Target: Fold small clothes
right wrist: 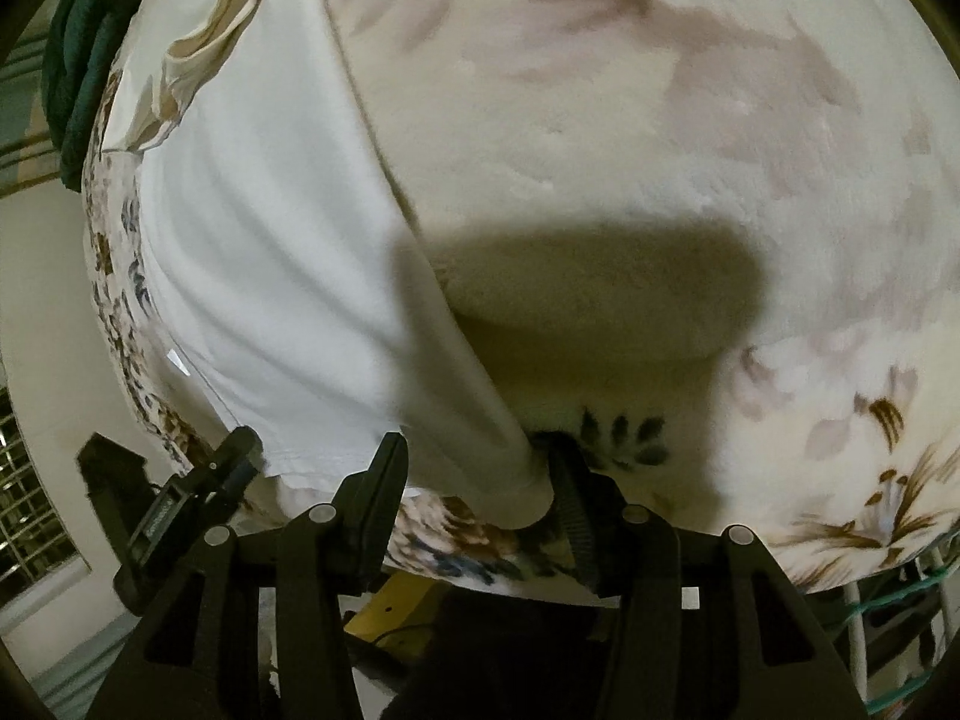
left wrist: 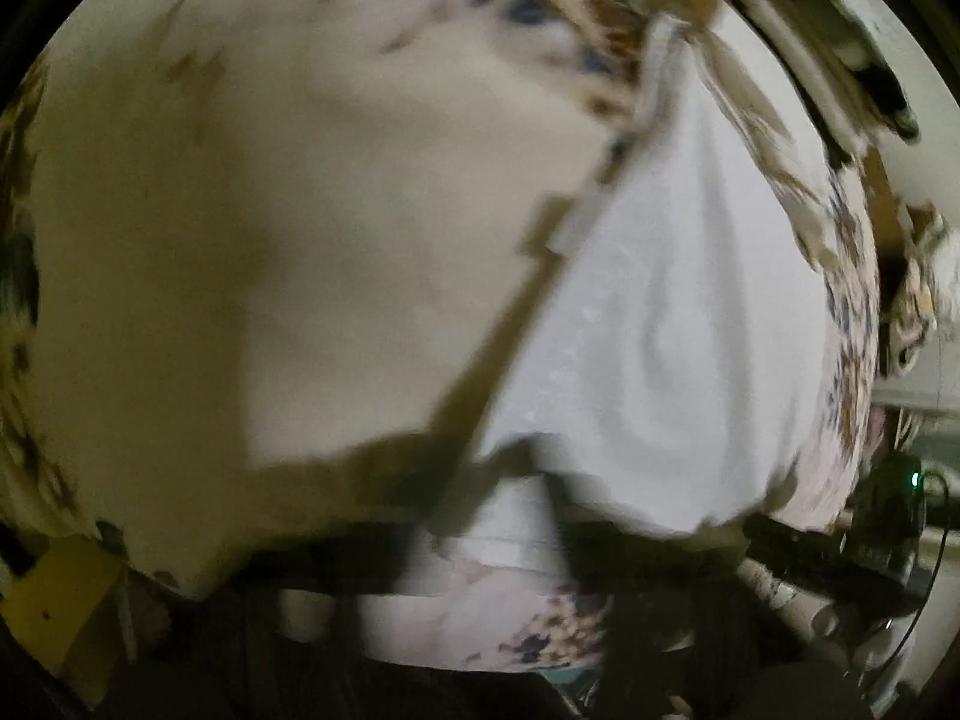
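A white garment (right wrist: 264, 252) lies spread on a cream floral blanket (right wrist: 660, 120). In the right wrist view my right gripper (right wrist: 474, 468) is open, its two black fingers (right wrist: 378, 480) standing on either side of the garment's near corner at the blanket's edge. In the left wrist view, which is blurred, the same white garment (left wrist: 660, 330) lies right of centre. My left gripper (left wrist: 498, 540) is a dark blur at the bottom, with the garment's hem between its fingers; its jaws look closed on the cloth. The left gripper also shows in the right wrist view (right wrist: 198, 498).
A beige garment (right wrist: 204, 42) lies crumpled beyond the white one, with dark green cloth (right wrist: 84, 72) at the far left. A yellow object (left wrist: 60, 612) sits below the blanket's edge. A device with a green light and cables (left wrist: 900, 492) stands at right.
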`<state>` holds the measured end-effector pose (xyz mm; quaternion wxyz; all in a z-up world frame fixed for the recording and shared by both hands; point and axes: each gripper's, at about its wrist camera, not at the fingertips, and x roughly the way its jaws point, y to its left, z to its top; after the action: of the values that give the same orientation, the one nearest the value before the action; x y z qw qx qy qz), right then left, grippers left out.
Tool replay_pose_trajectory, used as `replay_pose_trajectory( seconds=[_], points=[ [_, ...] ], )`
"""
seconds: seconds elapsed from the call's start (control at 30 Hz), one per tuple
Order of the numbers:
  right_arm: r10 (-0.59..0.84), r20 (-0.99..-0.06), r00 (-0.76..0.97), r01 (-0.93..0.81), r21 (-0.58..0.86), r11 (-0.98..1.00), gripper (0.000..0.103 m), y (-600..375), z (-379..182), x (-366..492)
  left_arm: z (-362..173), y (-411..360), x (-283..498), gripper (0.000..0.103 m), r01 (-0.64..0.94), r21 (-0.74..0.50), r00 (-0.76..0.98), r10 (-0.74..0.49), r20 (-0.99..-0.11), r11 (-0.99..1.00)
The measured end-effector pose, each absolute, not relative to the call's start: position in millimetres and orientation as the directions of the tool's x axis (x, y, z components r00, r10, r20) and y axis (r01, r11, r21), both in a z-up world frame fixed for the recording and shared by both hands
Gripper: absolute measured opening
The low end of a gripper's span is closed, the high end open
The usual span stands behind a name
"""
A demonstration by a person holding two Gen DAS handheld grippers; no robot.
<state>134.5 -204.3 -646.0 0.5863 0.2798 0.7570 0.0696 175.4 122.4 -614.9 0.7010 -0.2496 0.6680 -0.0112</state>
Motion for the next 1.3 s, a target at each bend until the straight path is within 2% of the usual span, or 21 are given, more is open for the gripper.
replay_pose_trajectory(
  seconds=[0.03, 0.07, 0.1, 0.17, 0.4, 0.6, 0.7, 0.73, 0.77, 0.8, 0.83, 0.9, 1.0, 1.1, 1.13, 1.17, 1.2, 1.23, 1.27, 1.3],
  points=[
    [0.499, -0.854, -0.149, 0.339, 0.430, 0.837, 0.040, -202.5, -644.9, 134.4, -608.7, 116.2, 174.2, 0.001, -0.290, -0.366, 0.120, -0.346, -0.931, 0.884],
    [0.481, -0.864, -0.151, 0.331, 0.414, 0.848, 0.016, -200.6, -644.2, 133.7, -605.5, 114.6, 174.2, 0.001, -0.282, -0.373, 0.131, -0.350, -0.928, 0.884],
    [0.467, -0.873, -0.143, 0.323, 0.405, 0.855, 0.008, -199.7, -641.7, 132.8, -600.7, 112.1, 173.4, 0.001, -0.279, -0.382, 0.137, -0.357, -0.924, 0.881],
    [0.452, -0.883, -0.127, 0.316, 0.396, 0.862, 0.004, -197.0, -636.7, 131.3, -591.7, 110.2, 168.9, 0.001, -0.288, -0.411, 0.155, -0.382, -0.911, 0.865],
    [0.419, -0.898, -0.131, 0.282, 0.372, 0.885, 0.002, -194.0, -619.1, 126.9, -582.0, 118.2, 163.3, 0.001, -0.346, -0.466, 0.166, -0.436, -0.885, 0.814],
    [0.393, -0.903, -0.171, 0.291, 0.335, 0.896, 0.002, -199.4, -631.2, 131.5, -607.2, 128.2, 161.7, 0.001, -0.340, -0.459, 0.120, -0.447, -0.887, 0.821],
    [0.408, -0.892, -0.195, 0.291, 0.344, 0.893, 0.003, -198.8, -637.3, 136.5, -614.4, 134.5, 159.0, 0.003, -0.356, -0.504, 0.101, -0.504, -0.858, 0.787],
    [0.422, -0.885, -0.196, 0.301, 0.355, 0.885, 0.008, -200.4, -638.5, 137.3, -614.6, 139.4, 157.4, 0.009, -0.371, -0.519, 0.105, -0.520, -0.848, 0.770],
    [0.445, -0.873, -0.201, 0.316, 0.372, 0.873, 0.017, -203.1, -639.7, 137.4, -614.2, 143.6, 155.6, 0.013, -0.377, -0.523, 0.108, -0.525, -0.844, 0.764],
    [0.465, -0.864, -0.194, 0.329, 0.389, 0.861, 0.030, -203.8, -640.7, 136.8, -613.8, 148.5, 153.6, 0.024, -0.382, -0.533, 0.116, -0.533, -0.838, 0.755],
    [0.484, -0.856, -0.181, 0.341, 0.407, 0.847, 0.036, -203.6, -640.1, 136.4, -614.9, 152.4, 153.4, 0.041, -0.388, -0.536, 0.120, -0.536, -0.836, 0.750],
    [0.514, -0.841, -0.167, 0.360, 0.433, 0.826, 0.047, -209.3, -642.2, 134.6, -619.3, 155.7, 155.4, 0.054, -0.397, -0.552, 0.134, -0.549, -0.825, 0.733],
    [0.543, -0.822, -0.173, 0.390, 0.449, 0.804, 0.047, -211.4, -652.6, 131.7, -635.9, 147.0, 167.2, 0.054, -0.384, -0.583, 0.113, -0.591, -0.799, 0.716],
    [0.568, -0.806, -0.166, 0.419, 0.463, 0.781, 0.047, -210.8, -665.6, 128.8, -633.5, 131.3, 174.5, 0.055, -0.320, -0.559, 0.108, -0.557, -0.823, 0.765],
    [0.573, -0.805, -0.156, 0.425, 0.469, 0.774, 0.047, -211.9, -665.7, 127.3, -628.3, 123.6, 175.6, 0.054, -0.282, -0.537, 0.107, -0.530, -0.841, 0.796],
    [0.575, -0.806, -0.142, 0.426, 0.474, 0.770, 0.045, -211.4, -664.3, 125.9, -624.9, 119.3, 175.8, 0.047, -0.256, -0.518, 0.103, -0.510, -0.854, 0.816],
    [0.566, -0.815, -0.123, 0.426, 0.472, 0.772, 0.030, -210.5, -661.2, 125.1, -622.0, 115.2, 175.4, 0.009, -0.233, -0.501, 0.098, -0.492, -0.865, 0.834],
    [0.562, -0.818, -0.120, 0.426, 0.469, 0.774, 0.018, -210.8, -661.4, 123.1, -620.7, 111.5, 174.7, 0.003, -0.222, -0.490, 0.085, -0.484, -0.871, 0.843],
    [0.570, -0.813, -0.114, 0.428, 0.478, 0.767, 0.010, -209.5, -660.1, 122.2, -619.4, 110.6, 173.6, 0.003, -0.228, -0.492, 0.089, -0.485, -0.870, 0.840],
    [0.575, -0.812, -0.102, 0.429, 0.486, 0.762, 0.009, -208.2, -656.3, 121.4, -617.6, 111.8, 172.5, 0.003, -0.241, -0.505, 0.096, -0.497, -0.862, 0.829]
  ],
)
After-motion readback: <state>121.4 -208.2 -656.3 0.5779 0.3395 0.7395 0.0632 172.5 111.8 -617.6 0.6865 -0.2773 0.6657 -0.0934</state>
